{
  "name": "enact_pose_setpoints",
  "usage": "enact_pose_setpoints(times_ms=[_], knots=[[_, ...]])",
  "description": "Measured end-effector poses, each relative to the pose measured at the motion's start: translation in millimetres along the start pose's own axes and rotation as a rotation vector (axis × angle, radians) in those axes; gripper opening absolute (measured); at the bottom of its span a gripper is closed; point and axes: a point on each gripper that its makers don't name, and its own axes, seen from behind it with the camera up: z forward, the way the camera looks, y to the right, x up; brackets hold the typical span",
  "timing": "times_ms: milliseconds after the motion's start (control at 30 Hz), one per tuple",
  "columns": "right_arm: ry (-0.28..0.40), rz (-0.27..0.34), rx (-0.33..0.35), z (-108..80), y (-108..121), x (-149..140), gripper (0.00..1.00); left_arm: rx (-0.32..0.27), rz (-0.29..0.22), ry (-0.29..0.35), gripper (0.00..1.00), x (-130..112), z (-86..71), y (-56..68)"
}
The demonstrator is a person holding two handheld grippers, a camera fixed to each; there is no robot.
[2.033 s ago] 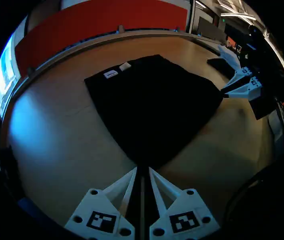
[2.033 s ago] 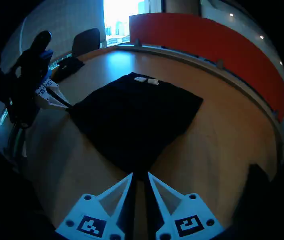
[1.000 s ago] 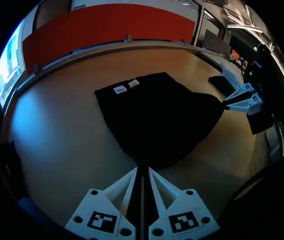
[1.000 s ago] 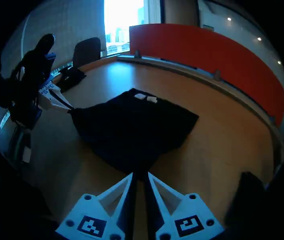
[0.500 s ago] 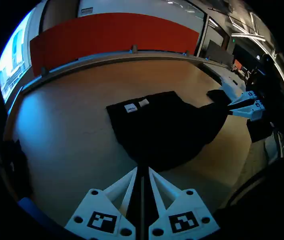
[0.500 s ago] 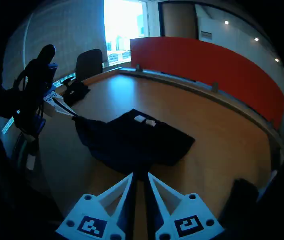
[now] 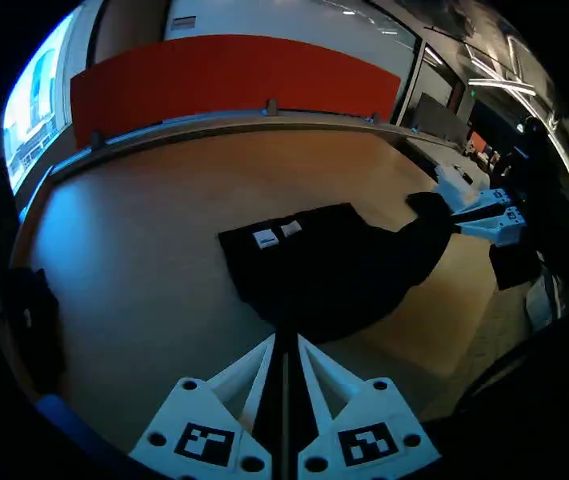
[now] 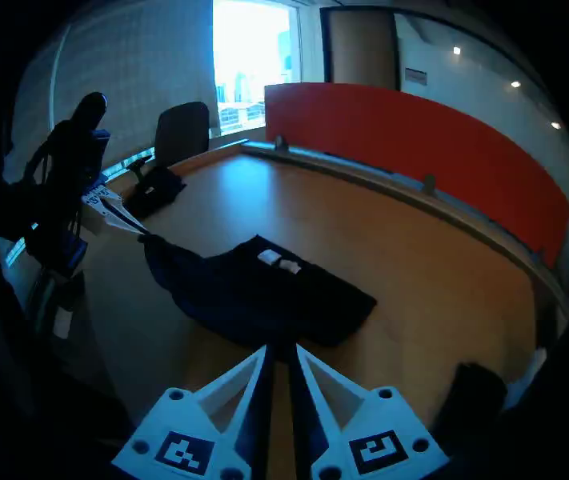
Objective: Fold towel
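Observation:
A black towel [image 7: 324, 268] lies on the wooden table, with two white labels [image 7: 276, 234] near its far corner. My left gripper [image 7: 284, 340] is shut on one near corner. The right gripper [image 7: 464, 218] pinches the other near corner and holds it up off the table. In the right gripper view the towel [image 8: 268, 300] hangs from both raised corners while its far part with the labels [image 8: 278, 261] rests flat. There my right gripper [image 8: 280, 348] is shut on its corner, and the left gripper [image 8: 128, 222] grips the other at the left.
A red partition [image 7: 228, 76] runs along the table's far edge [image 7: 204, 128]. An office chair [image 8: 180, 132] stands by the bright window [image 8: 252, 56]. A dark object [image 8: 154, 188] lies on the table near the left gripper. Bare wood [image 8: 412, 264] spreads beyond the towel.
Both grippers have risen with their towel corners. The near edge has come off the table and the cloth now sags between them, looking smaller and farther below.

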Motion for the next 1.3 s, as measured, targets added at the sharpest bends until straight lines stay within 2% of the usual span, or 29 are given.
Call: enact_pose_setpoints(times_ms=[267,533,867,1300], knots=[[-0.004,0.006,0.001,-1.6,0.4,-0.4,0.12,-0.006,-0.017,0.006,0.04,0.9,-0.1,2.6],[-0.009,0.008,-0.004,4.8,9.4,3.1,0.12,-0.003,-0.017,0.020,0.04,12.2,9.1,-2.5],[-0.013,0.002,-0.026,24.4,35.9,14.4,0.12,-0.004,-0.031,0.047,0.04,34.9,36.4,-16.5],[-0.041,0.035,-0.062,57.5,65.2,12.9,0.12,0.004,-0.021,0.052,0.04,58.0,75.3,-39.4]])
